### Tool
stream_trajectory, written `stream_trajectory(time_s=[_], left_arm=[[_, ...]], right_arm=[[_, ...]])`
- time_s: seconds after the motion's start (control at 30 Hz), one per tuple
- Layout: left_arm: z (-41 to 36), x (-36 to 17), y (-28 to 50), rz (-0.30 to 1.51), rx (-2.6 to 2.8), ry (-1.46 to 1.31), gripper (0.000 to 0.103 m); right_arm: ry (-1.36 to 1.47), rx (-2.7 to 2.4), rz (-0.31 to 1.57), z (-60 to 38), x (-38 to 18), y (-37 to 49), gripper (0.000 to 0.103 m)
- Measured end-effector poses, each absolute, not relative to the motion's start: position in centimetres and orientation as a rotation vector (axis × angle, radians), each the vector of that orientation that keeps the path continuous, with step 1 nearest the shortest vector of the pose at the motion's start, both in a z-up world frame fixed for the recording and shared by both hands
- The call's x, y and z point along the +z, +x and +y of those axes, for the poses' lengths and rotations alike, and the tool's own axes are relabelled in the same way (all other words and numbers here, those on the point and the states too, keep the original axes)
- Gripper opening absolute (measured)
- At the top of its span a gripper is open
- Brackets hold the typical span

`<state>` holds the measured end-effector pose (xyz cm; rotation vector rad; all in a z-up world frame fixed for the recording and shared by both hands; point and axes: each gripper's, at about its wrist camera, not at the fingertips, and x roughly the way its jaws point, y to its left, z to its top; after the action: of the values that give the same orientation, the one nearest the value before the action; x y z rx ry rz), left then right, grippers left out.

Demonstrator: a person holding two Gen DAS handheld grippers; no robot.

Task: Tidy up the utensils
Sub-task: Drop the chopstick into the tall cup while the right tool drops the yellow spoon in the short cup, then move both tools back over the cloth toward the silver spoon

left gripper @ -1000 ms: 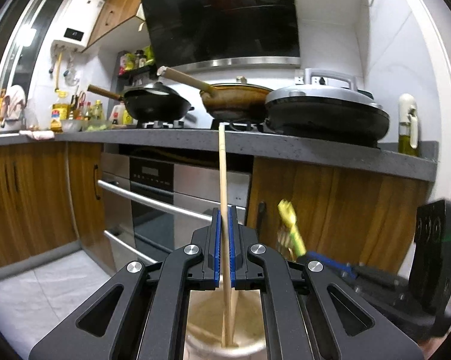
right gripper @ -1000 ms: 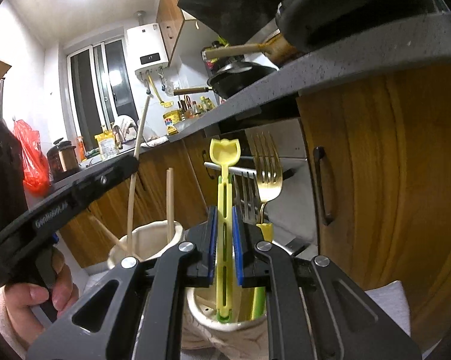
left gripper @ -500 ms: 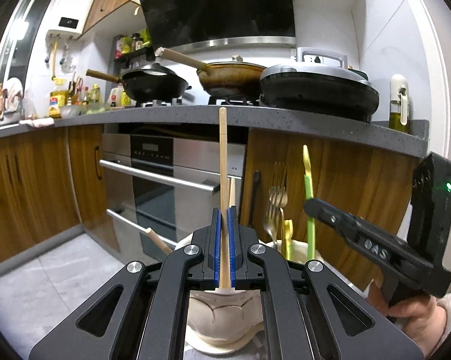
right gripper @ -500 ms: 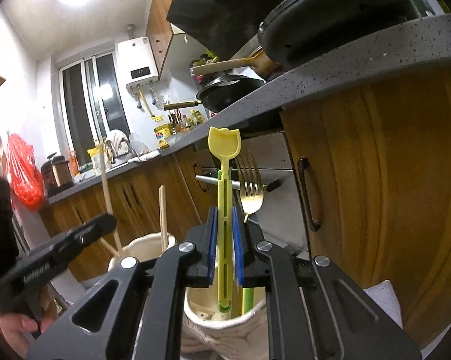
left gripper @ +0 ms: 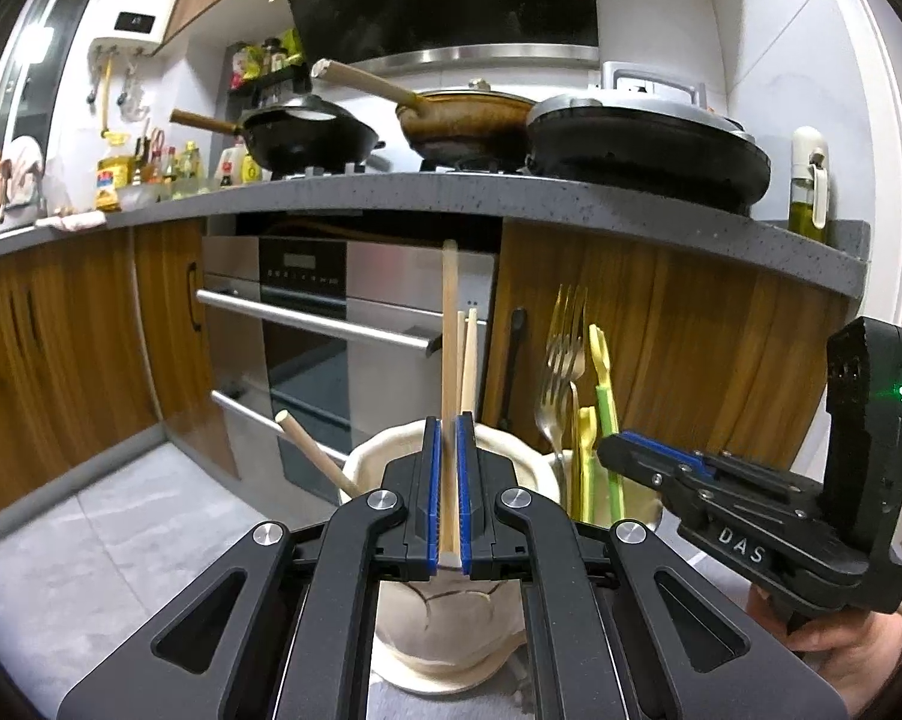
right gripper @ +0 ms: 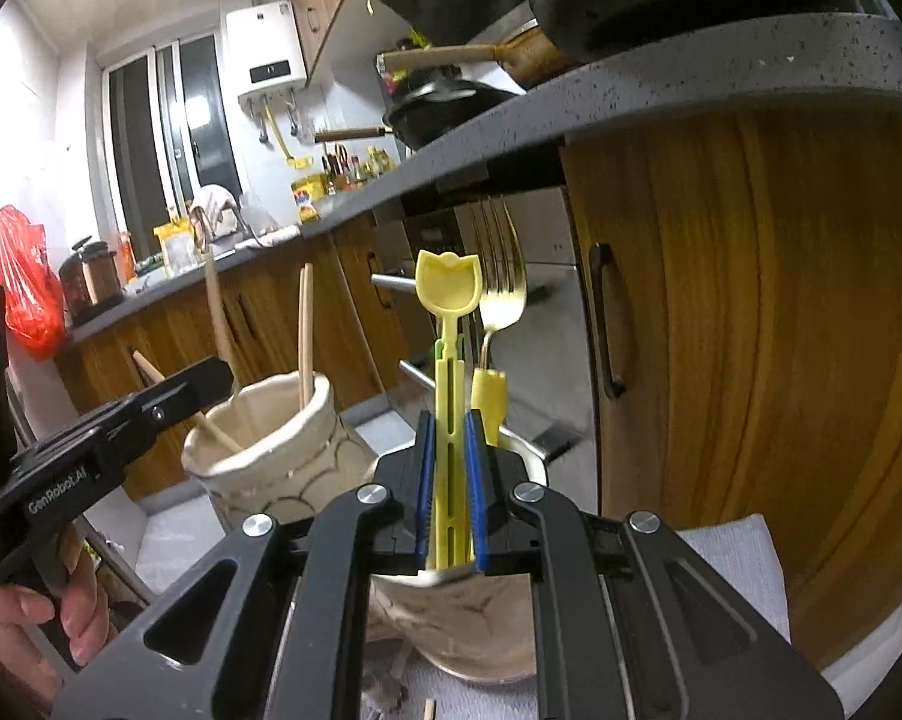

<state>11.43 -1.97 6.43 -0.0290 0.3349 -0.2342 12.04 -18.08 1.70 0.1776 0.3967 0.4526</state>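
Left gripper (left gripper: 449, 498) clamped a chopstick (left gripper: 449, 360) over the left holder (left gripper: 499, 450); right gripper (right gripper: 451, 492) clamped the yellow spoon (right gripper: 449, 324) over the right holder (right gripper: 481, 600). Most utensils looked sorted; both still needed releasing.

You have two cream holders (right gripper: 270, 450), four wooden chopsticks (left gripper: 449, 324), two forks (left gripper: 562, 354), and three pans (left gripper: 306, 141) in the upper frame

Matt wooden chopstick (left gripper: 449, 360); glossy yellow plastic spoon (right gripper: 449, 324); shiny metal fork (right gripper: 502, 276); glazed ceramic pots (right gripper: 270, 438); speckled stone counter (left gripper: 511, 204).
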Motion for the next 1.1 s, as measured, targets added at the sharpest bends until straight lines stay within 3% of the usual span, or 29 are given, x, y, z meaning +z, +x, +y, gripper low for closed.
stream_trajectory(time_s=[0.37,0.5,0.6,0.73,0.97,1.03,1.1], left_arm=[[-1.9,6.6,11.1,0.345,-0.223,-0.033,0.010],[-2.0,7.1,10.7,0.340,-0.218,-0.019,0.020],[-2.1,7.5,10.2,0.334,-0.217,-0.014,0.030],[-1.7,8.1,9.0,0.324,-0.215,-0.026,0.040],[-0.5,8.9,5.9,0.303,-0.211,-0.041,0.075],[0.0,8.8,5.0,0.310,-0.212,-0.047,0.084],[0.3,8.6,4.3,0.326,-0.210,-0.050,0.093]], right_arm=[[0.180,0.419,0.438,-18.4,1.6,11.7,0.012],[0.201,0.431,0.431,-19.1,2.2,10.7,0.035],[0.190,0.430,0.427,-19.5,2.5,9.8,0.039],[0.167,0.416,0.420,-20.5,3.0,8.1,0.058],[0.121,0.401,0.460,-21.9,3.0,5.9,0.081],[0.106,0.407,0.471,-22.0,2.9,5.1,0.096],[0.088,0.412,0.484,-22.0,2.7,4.3,0.098]])
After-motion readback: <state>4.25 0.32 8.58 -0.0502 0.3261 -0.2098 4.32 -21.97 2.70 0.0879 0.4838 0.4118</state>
